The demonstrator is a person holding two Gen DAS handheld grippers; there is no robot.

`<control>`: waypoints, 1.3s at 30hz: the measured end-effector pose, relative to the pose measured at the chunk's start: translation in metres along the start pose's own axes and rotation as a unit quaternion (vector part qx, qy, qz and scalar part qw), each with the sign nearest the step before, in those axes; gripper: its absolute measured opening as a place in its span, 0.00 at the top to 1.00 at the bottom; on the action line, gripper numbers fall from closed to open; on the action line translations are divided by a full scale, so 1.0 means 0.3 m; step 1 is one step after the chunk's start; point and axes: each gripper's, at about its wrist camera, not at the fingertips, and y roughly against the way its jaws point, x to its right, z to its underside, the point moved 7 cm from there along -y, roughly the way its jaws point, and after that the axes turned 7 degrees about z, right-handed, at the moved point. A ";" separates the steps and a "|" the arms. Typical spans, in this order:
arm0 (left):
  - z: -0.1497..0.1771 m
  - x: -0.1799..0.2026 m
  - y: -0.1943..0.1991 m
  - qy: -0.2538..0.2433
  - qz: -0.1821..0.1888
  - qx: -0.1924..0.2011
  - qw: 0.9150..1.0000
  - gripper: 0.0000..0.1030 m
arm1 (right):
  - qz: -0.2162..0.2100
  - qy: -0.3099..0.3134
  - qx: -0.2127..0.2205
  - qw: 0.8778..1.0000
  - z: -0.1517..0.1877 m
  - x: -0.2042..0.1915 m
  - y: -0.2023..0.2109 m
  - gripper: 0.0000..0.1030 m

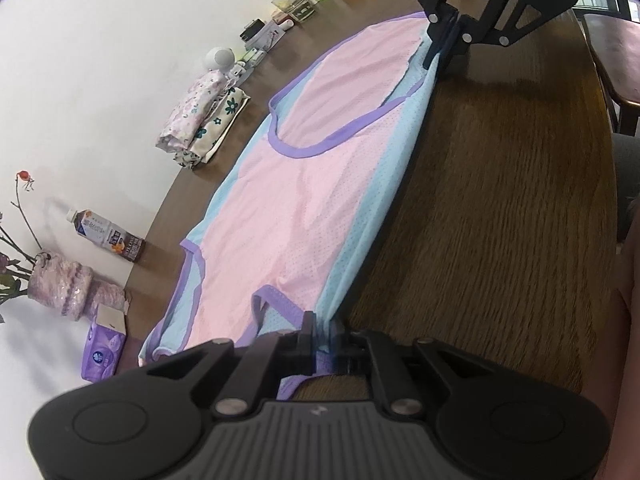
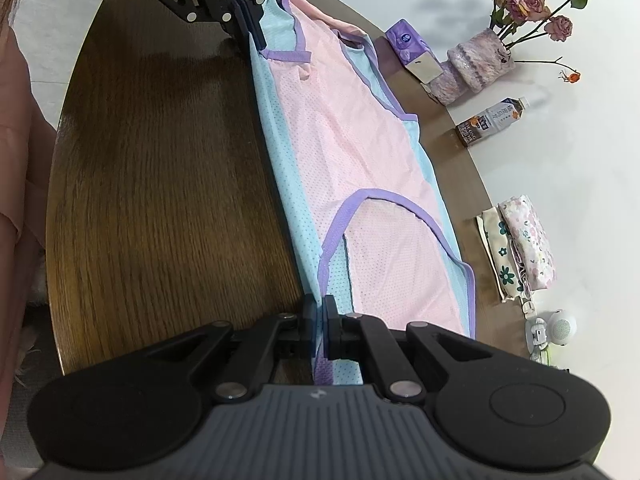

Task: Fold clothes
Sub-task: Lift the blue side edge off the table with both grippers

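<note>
Mesh vest (image 1: 304, 204), pink body with pale blue side panels and purple binding, lies spread lengthwise on the wooden bench (image 1: 500, 208). Its near long edge runs taut in a straight line between both tongs. Far edge lies flat on the wood; armholes and neckline show as purple curves.

Left tongs (image 1: 324, 336) pinched shut on blue mesh at one end of that edge. Right tongs (image 2: 319, 320) clamped on blue mesh at the other end. Each is also seen from the other wrist view, at the far end of the cloth. A grip at both ends likely keeps the edge straight, so the side can travel as one line without sagging mid-span.

Judgement: this fits either a lengthwise fold under way or the garment being drawn out flat; cannot tell which.

Along the wall: two folded floral cloths (image 2: 520, 248) stacked side by side, bottled drink (image 2: 490, 120), purple tissue pack (image 2: 406, 40), vase of dried roses (image 2: 480, 60). All well apart from the vest, leaving it room.
</note>
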 end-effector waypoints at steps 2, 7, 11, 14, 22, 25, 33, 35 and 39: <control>0.000 0.002 0.002 -0.003 0.002 0.000 1.000 0.97 | 0.000 -0.001 0.000 1.000 0.001 0.000 0.001 0.98; -0.001 0.000 0.012 -0.005 0.019 -0.002 1.000 0.99 | 0.007 0.000 -0.001 1.000 0.007 0.003 0.002 0.98; -0.011 -0.013 0.029 -0.012 0.032 -0.002 0.999 0.99 | 0.007 0.002 0.003 1.000 0.006 0.014 0.017 0.98; -0.027 -0.035 0.046 -0.023 0.042 -0.004 0.999 0.99 | 0.001 0.001 0.004 1.000 -0.005 0.038 0.032 0.98; -0.110 -0.162 0.080 -0.060 0.073 -0.013 0.995 0.99 | -0.041 -0.012 -0.007 0.999 -0.028 0.141 0.044 0.98; -0.119 -0.156 0.083 -0.071 0.096 -0.016 0.993 0.99 | -0.057 -0.017 -0.011 0.998 -0.037 0.180 0.049 0.98; -0.051 -0.055 0.044 -0.052 0.149 -0.037 0.987 1.00 | -0.104 -0.001 0.000 0.995 -0.043 0.129 0.059 0.98; -0.038 -0.043 0.036 -0.043 0.153 -0.038 0.987 0.99 | -0.108 -0.001 -0.002 0.994 -0.037 0.116 0.055 0.98; -0.042 -0.033 0.037 -0.029 0.140 -0.026 0.989 0.89 | -0.096 -0.010 -0.006 0.995 -0.025 0.109 0.040 0.98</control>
